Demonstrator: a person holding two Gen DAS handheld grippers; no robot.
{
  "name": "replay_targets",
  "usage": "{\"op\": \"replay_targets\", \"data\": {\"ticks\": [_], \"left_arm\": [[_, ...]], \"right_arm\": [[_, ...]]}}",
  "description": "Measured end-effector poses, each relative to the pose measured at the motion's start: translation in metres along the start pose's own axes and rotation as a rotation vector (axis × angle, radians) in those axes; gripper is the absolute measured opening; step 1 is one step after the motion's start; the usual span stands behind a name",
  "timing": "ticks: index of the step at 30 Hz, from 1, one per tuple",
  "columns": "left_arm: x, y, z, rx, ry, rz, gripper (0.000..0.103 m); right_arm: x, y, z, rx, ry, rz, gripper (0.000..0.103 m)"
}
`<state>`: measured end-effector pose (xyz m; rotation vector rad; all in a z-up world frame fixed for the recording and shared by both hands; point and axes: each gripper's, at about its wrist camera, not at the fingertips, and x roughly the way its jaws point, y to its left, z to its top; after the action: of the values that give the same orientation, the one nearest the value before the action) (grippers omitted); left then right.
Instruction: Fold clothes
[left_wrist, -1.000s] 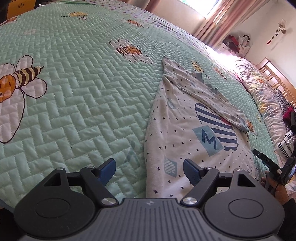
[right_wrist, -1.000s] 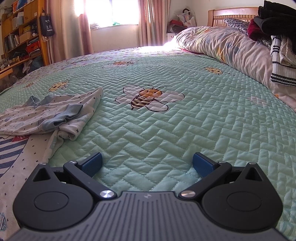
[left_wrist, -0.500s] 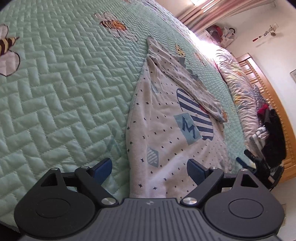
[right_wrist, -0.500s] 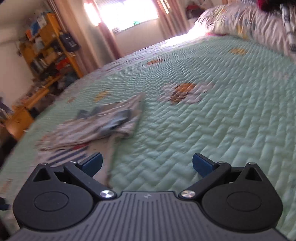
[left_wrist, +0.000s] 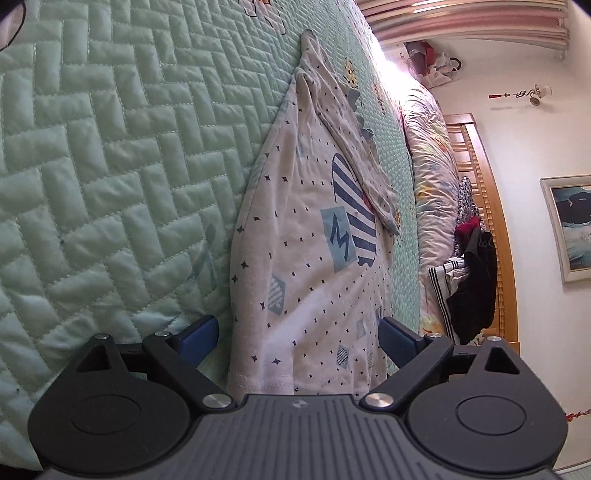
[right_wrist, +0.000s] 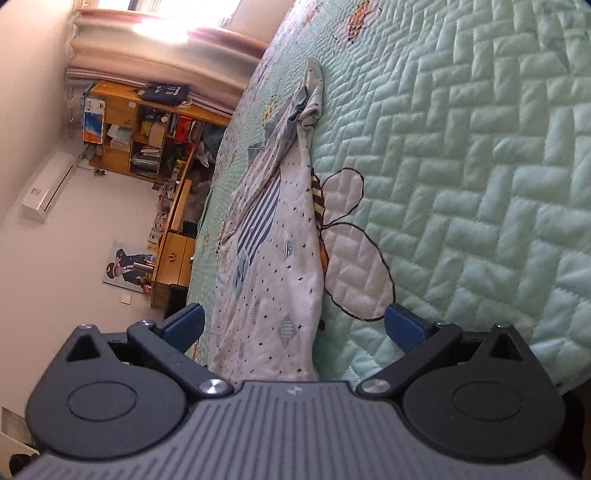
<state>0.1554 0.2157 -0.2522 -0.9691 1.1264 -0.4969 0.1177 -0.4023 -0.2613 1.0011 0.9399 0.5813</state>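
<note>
A white child's shirt (left_wrist: 310, 236) with small dark stars, a blue striped patch and an "M" lies lengthwise on the green quilted bedspread (left_wrist: 110, 166). One sleeve is folded across its chest. My left gripper (left_wrist: 297, 332) is open, its blue fingertips on either side of the shirt's near hem. The shirt also shows in the right wrist view (right_wrist: 273, 258). My right gripper (right_wrist: 293, 321) is open over the shirt's near end, with the hem between its jaws. Both views are rolled sideways.
Pillows and a quilt (left_wrist: 432, 184) lie by the wooden headboard (left_wrist: 491, 221), with a heap of dark and striped clothes (left_wrist: 469, 280). A wooden bookshelf (right_wrist: 147, 129) and desk stand beyond the bed's other side. Bee prints (right_wrist: 354, 251) dot the bedspread.
Both grippers have rolled sideways and closed in on the shirt's near hem. The right gripper swung left from the bare bedspread to the shirt. Both jaws stayed open.
</note>
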Motion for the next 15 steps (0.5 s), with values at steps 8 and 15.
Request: {"op": "replay_targets", "data": {"ticks": [8,15], "left_arm": [[0.009,0.004,-0.006,-0.022,0.034,0.017,0.058],[0.010,0.010,-0.011,-0.027,0.019,0.038,0.028]], "right_arm": [[0.030,0.001,-0.014,0.044,0.117,-0.140,0.004],[0.027,0.002,-0.026,0.054,0.113,-0.112,0.009]]}}
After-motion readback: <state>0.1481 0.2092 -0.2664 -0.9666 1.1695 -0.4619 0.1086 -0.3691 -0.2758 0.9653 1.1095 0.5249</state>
